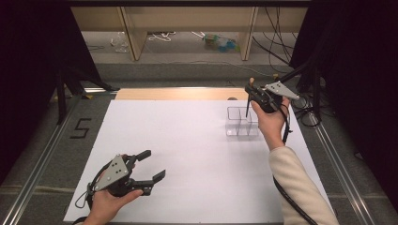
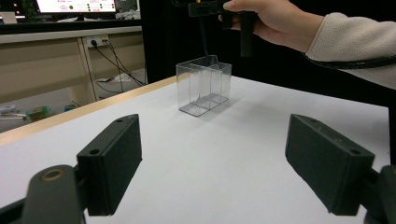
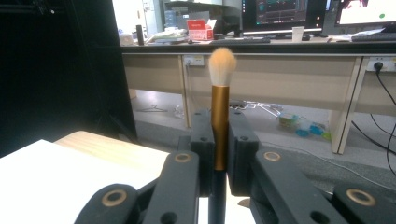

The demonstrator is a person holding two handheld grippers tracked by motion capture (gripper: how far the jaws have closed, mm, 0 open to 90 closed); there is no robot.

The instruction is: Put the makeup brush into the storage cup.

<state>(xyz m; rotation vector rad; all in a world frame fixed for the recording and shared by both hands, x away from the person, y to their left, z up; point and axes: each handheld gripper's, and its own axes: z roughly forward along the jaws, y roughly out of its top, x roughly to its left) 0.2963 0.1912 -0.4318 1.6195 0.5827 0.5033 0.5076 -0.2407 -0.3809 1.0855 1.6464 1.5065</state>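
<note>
I hold one makeup brush (image 3: 220, 112) pinched between the jaws of my right gripper (image 1: 259, 97), bristles up and its dark handle pointing down, poised over the single clear divided organizer (image 1: 242, 121) just below those jaws (I judge it is meant to drop into a compartment). My left gripper (image 1: 148, 169) waits well apart near the table's (image 1: 187, 140) front, jaws spread and empty, the organizer far ahead between them.
</note>
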